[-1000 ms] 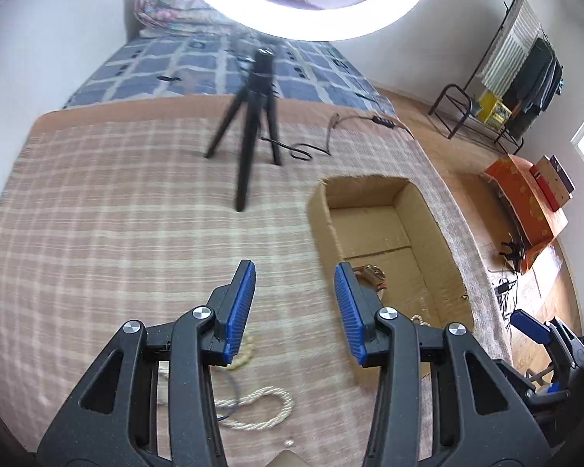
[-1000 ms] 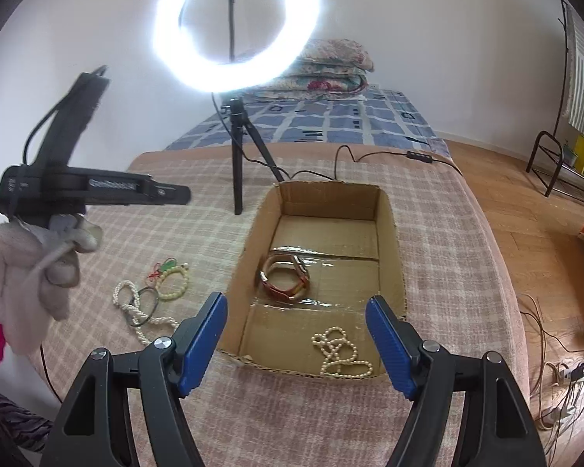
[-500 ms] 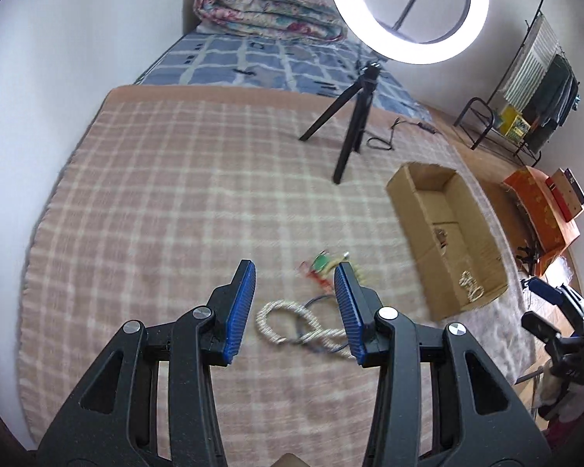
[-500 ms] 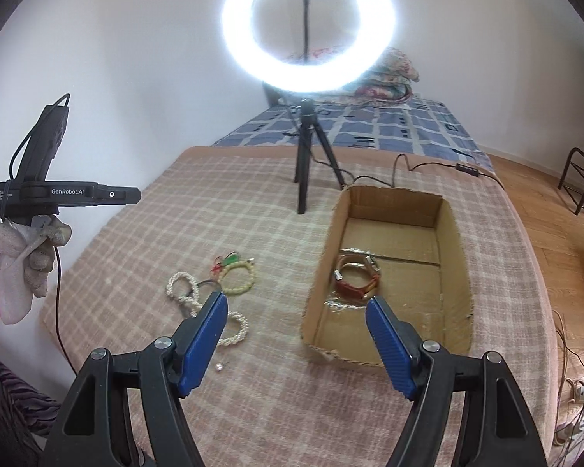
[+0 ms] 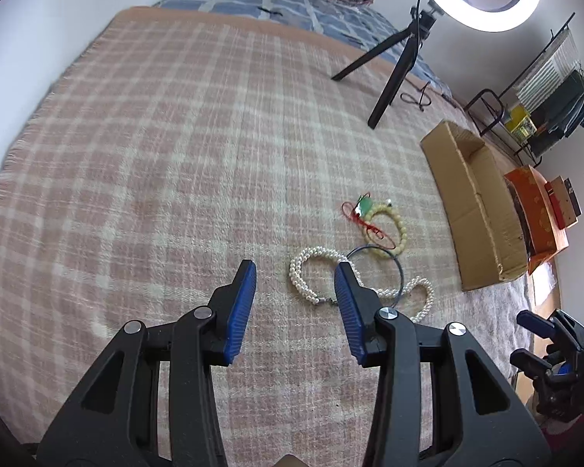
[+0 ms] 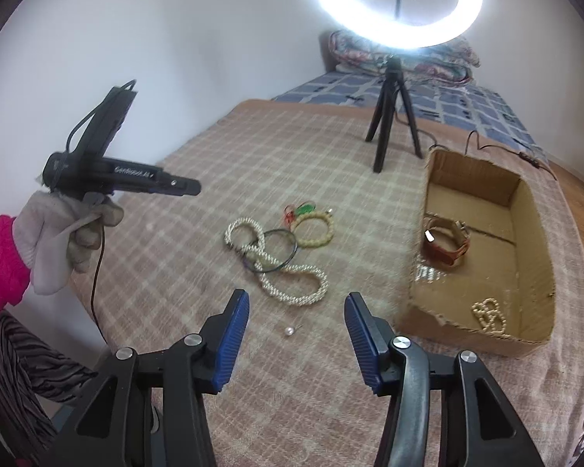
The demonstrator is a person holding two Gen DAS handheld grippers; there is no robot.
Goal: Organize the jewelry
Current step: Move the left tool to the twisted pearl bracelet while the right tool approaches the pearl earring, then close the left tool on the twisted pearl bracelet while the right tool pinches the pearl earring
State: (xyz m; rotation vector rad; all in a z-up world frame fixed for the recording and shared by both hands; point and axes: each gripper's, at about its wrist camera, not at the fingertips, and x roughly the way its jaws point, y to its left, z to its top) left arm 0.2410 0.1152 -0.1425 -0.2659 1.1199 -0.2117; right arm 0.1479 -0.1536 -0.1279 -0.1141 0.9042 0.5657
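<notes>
Cardboard box (image 6: 533,210) on the bed holds two pieces: a brown watch (image 6: 445,243) and a small pearl string (image 6: 490,317). Beside it on the plaid blanket (image 5: 155,155) lie four: pearl necklace (image 6: 292,276), dark hoop (image 6: 274,251), yellow bead bracelet (image 6: 315,227), loose pearl (image 6: 289,331). Left gripper (image 5: 295,286) and right gripper (image 6: 296,311) hang above, jaws wide, empty.

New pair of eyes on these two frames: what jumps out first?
The glowing ring light on its black tripod dominates the far end of the plaid blanket. Mid-blanket lies a tangle of jewelry: a pearl necklace looped through a dark bangle, beside a yellow bead bracelet. To its right, the cardboard box already holds a brown watch and a pearl piece.
</notes>
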